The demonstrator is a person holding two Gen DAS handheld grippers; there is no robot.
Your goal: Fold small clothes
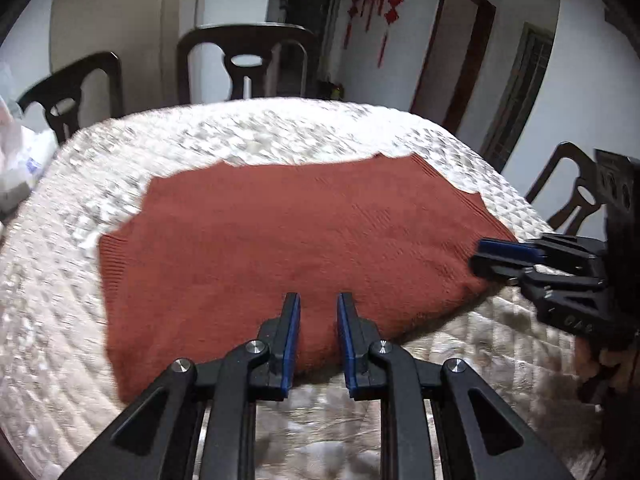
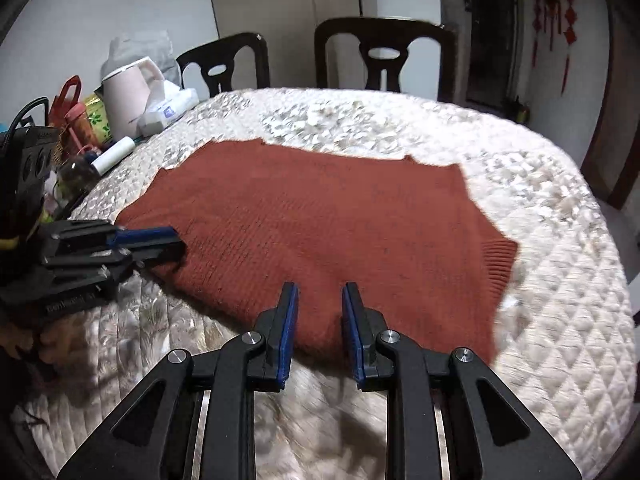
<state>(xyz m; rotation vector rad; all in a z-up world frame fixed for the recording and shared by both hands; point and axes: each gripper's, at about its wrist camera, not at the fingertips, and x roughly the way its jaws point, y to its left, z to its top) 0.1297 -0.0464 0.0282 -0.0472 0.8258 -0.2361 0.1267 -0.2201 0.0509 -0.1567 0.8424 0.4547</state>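
- Rust-red knit sweater (image 1: 288,240) lies flat on quilted cream tabletop (image 1: 280,136), folded into a rough rectangle; ribbed hem edge at 9 o'clock in left wrist view, at 3 o'clock in right wrist view (image 2: 496,264).
- Left hand-held gripper (image 1: 319,308) at 6 o'clock of its own view, jaws spread with a gap, tips over the sweater's near edge, nothing between the blue pads.
- Right hand-held gripper (image 2: 320,300) likewise at 6 o'clock of its view, jaws spread, tips over the near folded edge, pinching nothing.
- In left wrist view the right hand-held gripper (image 1: 500,258) comes in at 3 o'clock, at the sweater's right corner; contact unclear.
- In right wrist view the left hand-held gripper (image 2: 160,242) sits at 9 o'clock by the sweater's left corner.
- Pink kettle (image 2: 128,96), tissue pack (image 2: 168,108), white roll (image 2: 114,156) and bottles clustered at 10 o'clock, well apart from the sweater.
- Dark chairs (image 2: 380,52) at 12 o'clock behind the tabletop.
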